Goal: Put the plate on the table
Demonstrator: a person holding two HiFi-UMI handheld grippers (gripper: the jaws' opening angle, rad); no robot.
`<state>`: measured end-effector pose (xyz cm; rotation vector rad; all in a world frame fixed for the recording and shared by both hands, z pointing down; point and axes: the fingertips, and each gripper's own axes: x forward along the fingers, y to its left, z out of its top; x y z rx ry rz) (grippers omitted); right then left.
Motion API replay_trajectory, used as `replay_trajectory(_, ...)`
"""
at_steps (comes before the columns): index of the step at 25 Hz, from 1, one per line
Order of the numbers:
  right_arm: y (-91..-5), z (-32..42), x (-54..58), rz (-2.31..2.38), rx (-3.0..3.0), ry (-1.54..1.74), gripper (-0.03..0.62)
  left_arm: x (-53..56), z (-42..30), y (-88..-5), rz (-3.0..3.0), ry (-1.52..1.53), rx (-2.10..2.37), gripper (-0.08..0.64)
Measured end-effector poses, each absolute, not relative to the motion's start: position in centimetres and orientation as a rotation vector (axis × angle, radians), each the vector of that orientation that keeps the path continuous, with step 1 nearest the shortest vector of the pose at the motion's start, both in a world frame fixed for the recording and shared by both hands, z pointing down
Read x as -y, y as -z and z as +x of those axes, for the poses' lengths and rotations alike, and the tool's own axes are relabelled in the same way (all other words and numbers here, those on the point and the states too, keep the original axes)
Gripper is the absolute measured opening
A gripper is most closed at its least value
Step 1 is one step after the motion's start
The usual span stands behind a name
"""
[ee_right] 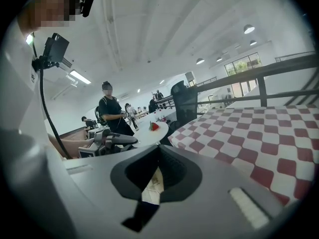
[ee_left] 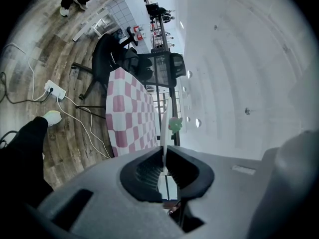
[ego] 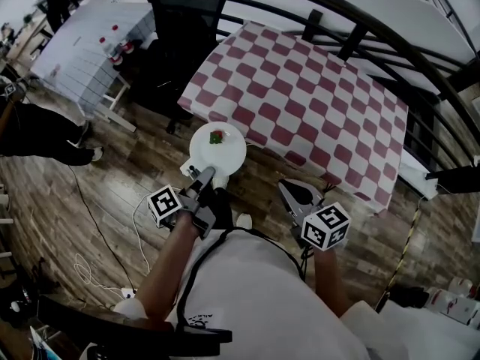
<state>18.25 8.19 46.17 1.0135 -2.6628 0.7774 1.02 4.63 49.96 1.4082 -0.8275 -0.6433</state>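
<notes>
Nearest to the camera, the left gripper [ego: 203,177] is closed on the near rim of the white plate [ego: 218,151]. In the left gripper view the plate [ee_left: 163,126] shows edge-on as a thin white line that goes straight between the two jaws, and both pads press on it. The plate reaches forward from this gripper, away from the person. It is held level in the air above the wooden floor [ego: 112,171], just before the near left edge of the table [ego: 322,96] and not yet on it. A small red and green piece [ego: 217,136] lies on the far half of the plate.

The right gripper [ego: 286,189] is to the right of the plate, apart from it and a little nearer to the person. Its jaws are together at the tips and hold nothing. From its own view, the plate [ee_right: 149,132] is seen at the left, with the left gripper under its near rim.

Farther away the table has a red and white checked cloth. Behind its left corner stands a black office chair [ego: 184,21].
</notes>
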Motion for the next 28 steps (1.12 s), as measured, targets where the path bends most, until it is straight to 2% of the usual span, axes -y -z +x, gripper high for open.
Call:
replay_trajectory(11, -46.6, 17.0, -4.4, 1.046, 2.651, -0.768, 0.008, -0.4, 0.1, -51.0, 1.403, 0.618, 0.806, 0.025)
replay_trajectory(28, -45.8, 14.9, 8.0, 1.146, 2.613, -0.790, 0.008, 13.2, -1.8, -50.1, 1.416, 0.583, 0.751, 0.025)
